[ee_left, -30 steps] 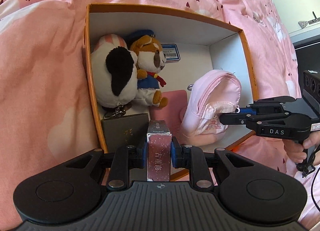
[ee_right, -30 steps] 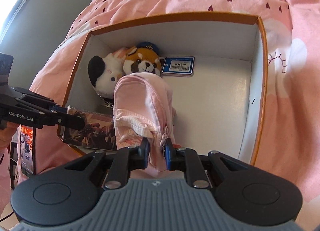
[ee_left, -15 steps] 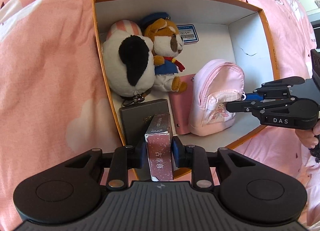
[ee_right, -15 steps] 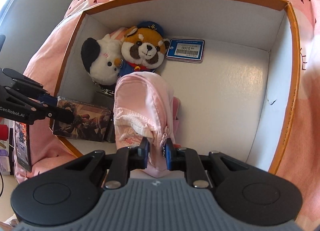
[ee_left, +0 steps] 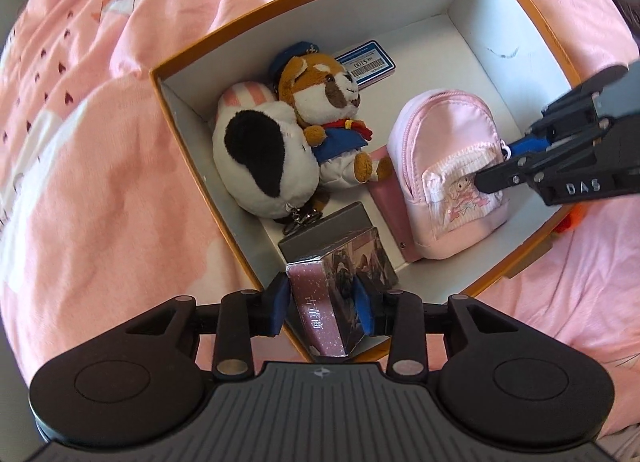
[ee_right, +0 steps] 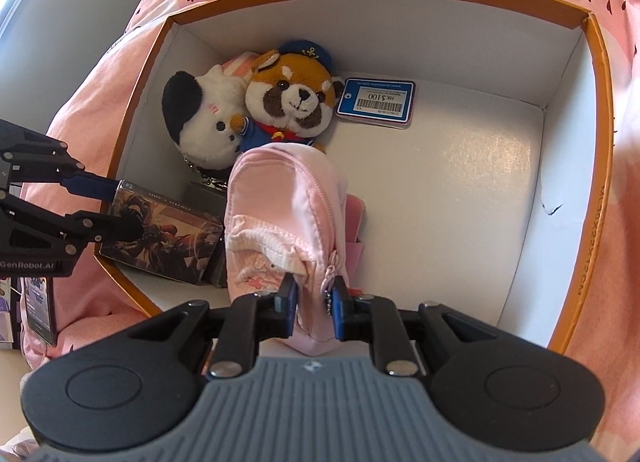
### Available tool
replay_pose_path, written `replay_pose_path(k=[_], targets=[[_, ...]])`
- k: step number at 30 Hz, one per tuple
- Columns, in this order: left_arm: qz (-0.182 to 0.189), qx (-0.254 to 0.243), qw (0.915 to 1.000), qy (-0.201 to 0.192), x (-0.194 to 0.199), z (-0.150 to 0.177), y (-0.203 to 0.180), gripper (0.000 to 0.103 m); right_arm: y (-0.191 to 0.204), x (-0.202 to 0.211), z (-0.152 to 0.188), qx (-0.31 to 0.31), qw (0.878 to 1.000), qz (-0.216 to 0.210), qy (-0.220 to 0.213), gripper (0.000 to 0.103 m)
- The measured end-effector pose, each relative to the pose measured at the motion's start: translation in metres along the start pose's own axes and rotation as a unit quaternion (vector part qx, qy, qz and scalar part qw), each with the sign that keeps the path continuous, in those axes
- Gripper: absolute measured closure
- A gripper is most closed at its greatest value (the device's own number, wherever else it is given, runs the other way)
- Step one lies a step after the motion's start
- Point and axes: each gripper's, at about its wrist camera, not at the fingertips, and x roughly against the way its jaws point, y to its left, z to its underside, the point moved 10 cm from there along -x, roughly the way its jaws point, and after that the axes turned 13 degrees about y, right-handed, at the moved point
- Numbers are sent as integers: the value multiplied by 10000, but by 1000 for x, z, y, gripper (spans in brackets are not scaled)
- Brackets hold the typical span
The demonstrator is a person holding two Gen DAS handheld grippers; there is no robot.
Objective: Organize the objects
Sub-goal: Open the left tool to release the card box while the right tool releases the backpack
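An orange box with white walls (ee_left: 400,13) (ee_right: 380,33) lies open on the pink bedding. My left gripper (ee_left: 322,306) (ee_right: 124,207) points down at the box's near left corner. Its jaws are opening around a pink illustrated card box (ee_left: 340,294) (ee_right: 160,229). That card box sits tilted and loose between the pads, resting on a dark grey box (ee_left: 332,225). My right gripper (ee_right: 314,302) (ee_left: 494,165) is shut on the front pocket of a small pink backpack (ee_right: 280,213) (ee_left: 452,165), which stands on the box floor.
At the box's far left lie a white-and-black plush (ee_left: 260,157) and a sailor red-panda plush (ee_left: 324,109). A blue price tag (ee_right: 376,101) lies beside them, and a pink wallet (ee_left: 392,205) under the backpack. The box floor to the right (ee_right: 460,201) is bare.
My left gripper's jaws have widened and the hand has turned. The card box has rolled between them and now shows its picture side. My right gripper still holds the backpack, slightly lower.
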Motion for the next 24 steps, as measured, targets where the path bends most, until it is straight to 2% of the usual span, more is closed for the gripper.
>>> replay_pose_path(k=[2, 6, 9, 11, 12, 14, 17, 24], targets=[[-198, -145, 9997, -6, 3, 1, -4, 59, -1, 0, 0, -18, 10000, -8, 10, 84], [-343, -260, 9990, -78, 8, 1, -3, 58, -2, -1, 0, -38, 10000, -14, 14, 84], [-466, -418, 9978, -204, 14, 0, -7, 51, -2, -2, 0, -40, 10000, -19, 10, 84], [-757, -524, 9953, -314, 19, -2, -13, 40, -2, -2, 1, -36, 10000, -30, 9, 84], [-926, -559, 9935, -352, 21, -2, -13, 40, -1, -1, 1, -34, 10000, -37, 7, 84], [-1105, -641, 9912, -334, 20, -3, -15, 48, -1, -2, 1, -30, 10000, -41, 21, 84], [-952, -668, 9926, -337, 16, -4, -17, 60, 0, -1, 0, -77, 9999, -140, 50, 84], [-618, -556, 9956, -422, 3, -8, -23, 63, -5, -13, -7, -463, 9972, -488, 327, 84]])
